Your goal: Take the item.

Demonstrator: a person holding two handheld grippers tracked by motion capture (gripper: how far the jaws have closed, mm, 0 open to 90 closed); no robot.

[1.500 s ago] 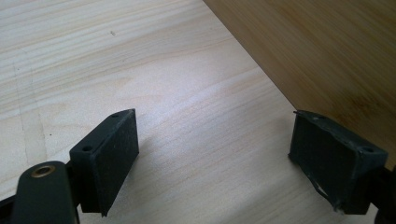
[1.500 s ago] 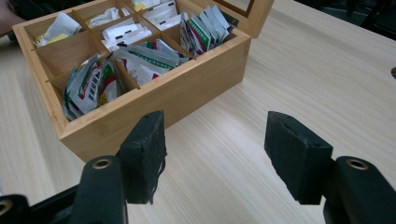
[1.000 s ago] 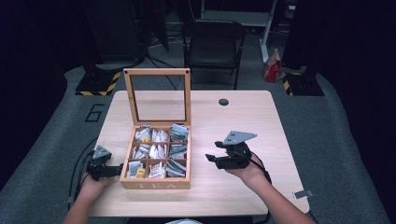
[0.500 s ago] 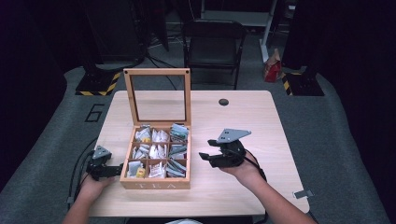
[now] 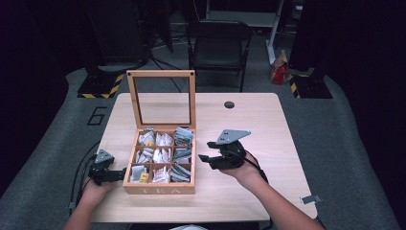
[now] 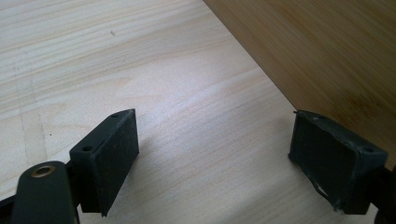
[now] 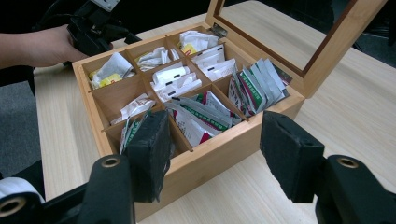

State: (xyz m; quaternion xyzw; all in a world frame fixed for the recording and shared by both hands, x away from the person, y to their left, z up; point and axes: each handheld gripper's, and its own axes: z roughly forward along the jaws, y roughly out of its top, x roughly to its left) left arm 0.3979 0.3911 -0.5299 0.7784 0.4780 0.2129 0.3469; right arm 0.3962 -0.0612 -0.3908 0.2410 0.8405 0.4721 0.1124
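Fingers of the left gripper (image 5: pixel 115 173) stand spread wide with nothing between them; in the left gripper view its pads (image 6: pixel 112 158) sit low over bare table (image 5: pixel 268 124) wood, the right one just beside the tea box's (image 5: pixel 160 184) left wall. That gripper lies at the table's near-left corner, its hand (image 5: pixel 93 191) behind it and its cable trailing off the left edge.

Moving right, the tea box sits left of the table's middle, its front wall facing the person and its lid (image 5: pixel 160 98) standing upright at the back, so the long run from front to lid top points away from the person. Nine compartments in three rows hold tea packets (image 7: pixel 201 112), most standing on edge or leaning.

Right of the box, the right gripper (image 5: pixel 205 159) hangs a little above the table, aimed leftward at the box's right wall, near it but apart. Its fingers (image 7: pixel 149 154) are likewise parted and empty. Open wood stretches behind and to the right of this gripper, out to the far and right edges. A small dark round spot (image 5: pixel 229 104) lies near the far edge; a black chair (image 5: pixel 218 45) stands beyond the table.
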